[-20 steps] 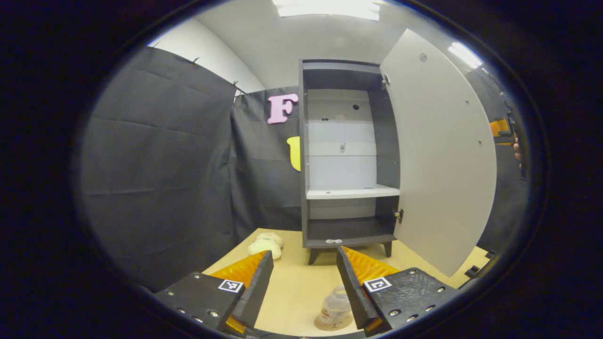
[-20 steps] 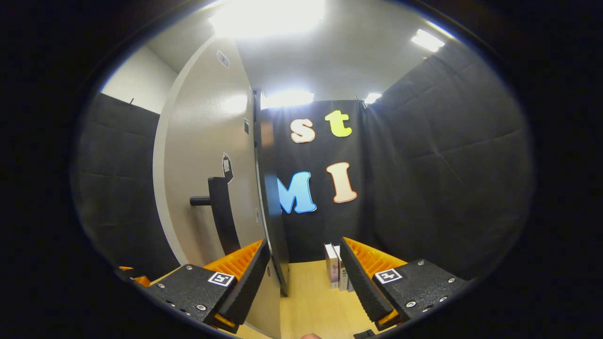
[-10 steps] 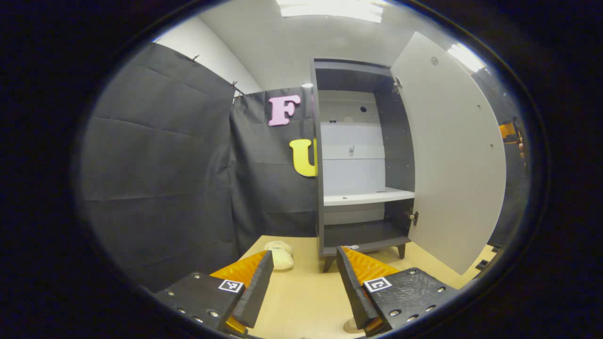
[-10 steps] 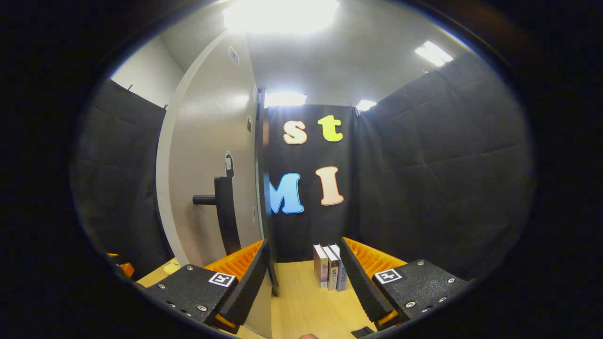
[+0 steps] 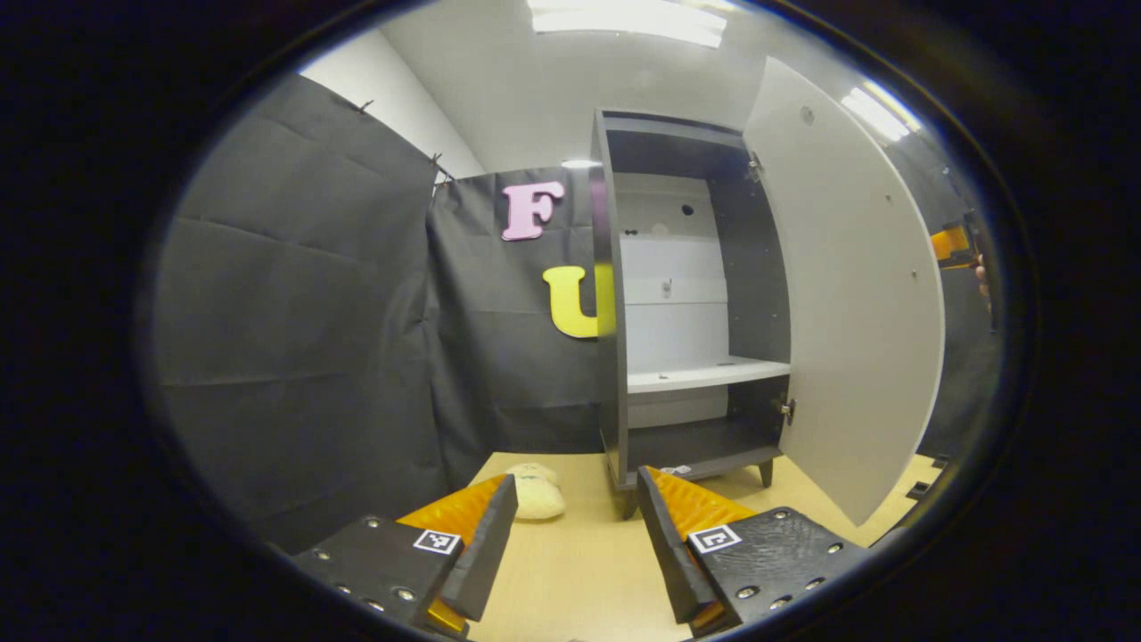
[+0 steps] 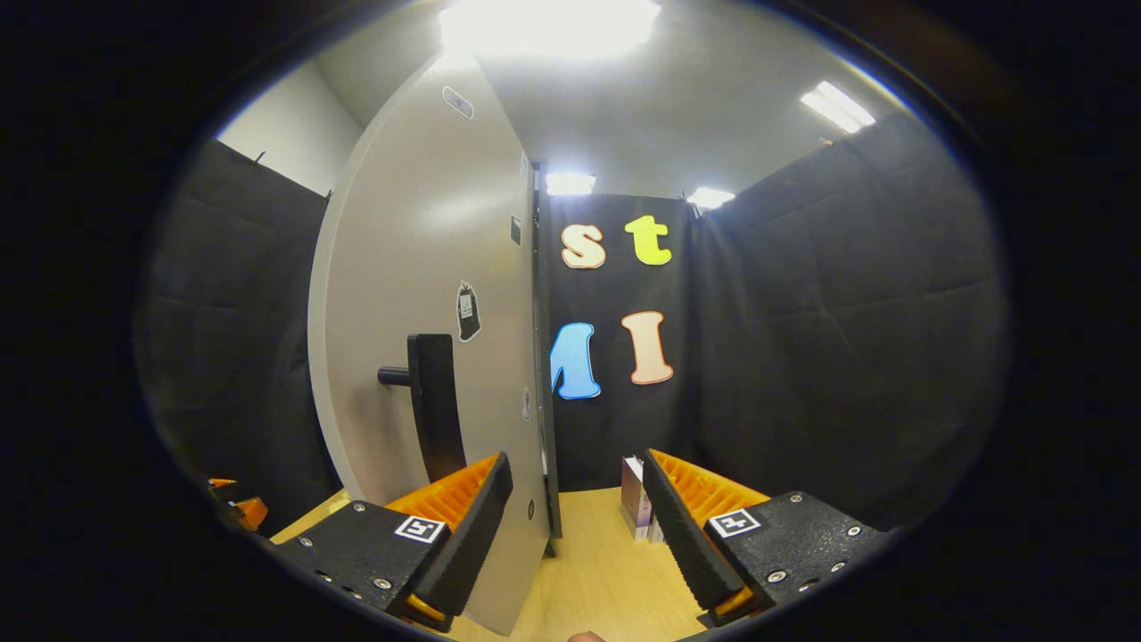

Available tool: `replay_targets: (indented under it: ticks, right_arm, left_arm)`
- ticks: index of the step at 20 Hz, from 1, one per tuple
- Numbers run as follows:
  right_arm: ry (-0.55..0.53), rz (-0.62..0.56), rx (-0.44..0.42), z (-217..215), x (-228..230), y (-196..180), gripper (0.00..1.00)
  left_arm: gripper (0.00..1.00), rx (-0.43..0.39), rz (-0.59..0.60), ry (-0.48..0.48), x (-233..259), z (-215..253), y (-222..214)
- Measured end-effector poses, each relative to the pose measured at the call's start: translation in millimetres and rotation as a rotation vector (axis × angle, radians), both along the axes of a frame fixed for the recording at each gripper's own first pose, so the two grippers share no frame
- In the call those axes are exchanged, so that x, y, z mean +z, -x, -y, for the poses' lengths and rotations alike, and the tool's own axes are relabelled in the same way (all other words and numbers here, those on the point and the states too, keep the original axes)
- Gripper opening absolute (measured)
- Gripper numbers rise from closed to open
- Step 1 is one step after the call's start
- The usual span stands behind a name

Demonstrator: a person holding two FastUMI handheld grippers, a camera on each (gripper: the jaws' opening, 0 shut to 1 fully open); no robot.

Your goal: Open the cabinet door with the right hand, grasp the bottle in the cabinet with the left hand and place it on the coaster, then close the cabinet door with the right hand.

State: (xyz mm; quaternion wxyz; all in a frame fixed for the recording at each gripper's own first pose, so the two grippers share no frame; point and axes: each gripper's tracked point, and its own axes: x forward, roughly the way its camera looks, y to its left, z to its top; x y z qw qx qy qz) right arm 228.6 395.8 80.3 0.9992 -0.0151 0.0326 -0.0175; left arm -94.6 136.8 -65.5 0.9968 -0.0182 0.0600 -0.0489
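Note:
The dark cabinet (image 5: pixel 615 294) stands open on the wooden table (image 5: pixel 570 571). Its pale door (image 5: pixel 847 294) swings out to the right. Its white shelf (image 5: pixel 704 374) and dark floor look bare. My left gripper (image 5: pixel 576 481) is open with nothing between its fingers, held well back from the cabinet. Past the door's outer edge the right gripper (image 5: pixel 952 245) peeks out with a hand on it. In the right gripper view the door's outer face (image 6: pixel 419 250) carries a black handle (image 6: pixel 435 401). My right gripper (image 6: pixel 578 459) is open, its left finger just below that handle.
A pale plush toy (image 5: pixel 537 495) lies on the table left of the cabinet's foot. A few upright books (image 6: pixel 636 504) stand by the back wall, partly behind my right finger. Black cloth walls close the booth on all sides.
The bottle on its coaster slid out of the bottom of the left gripper view as that gripper turned away. In the right gripper view the door's outer face has grown wider and nearer.

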Motion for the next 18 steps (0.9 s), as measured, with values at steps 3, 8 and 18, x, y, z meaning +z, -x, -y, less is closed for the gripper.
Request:
replay_targets:
  ticks: [3, 8, 18]
  right_arm:
    - [0.008, 0.002, 0.014, -22, 0, -2, 0.92]
    - [0.015, 0.011, 0.048, -58, -3, -10, 0.92]
    - [0.059, 0.028, 0.088, -115, -3, -26, 0.93]
  left_arm:
    - [0.80, 0.001, 0.009, 0.011, -2, -14, 0]
    - [0.74, 0.016, 0.004, 0.009, -7, -49, 3]
    - [0.80, 0.074, -0.006, 0.014, -18, -110, 11]
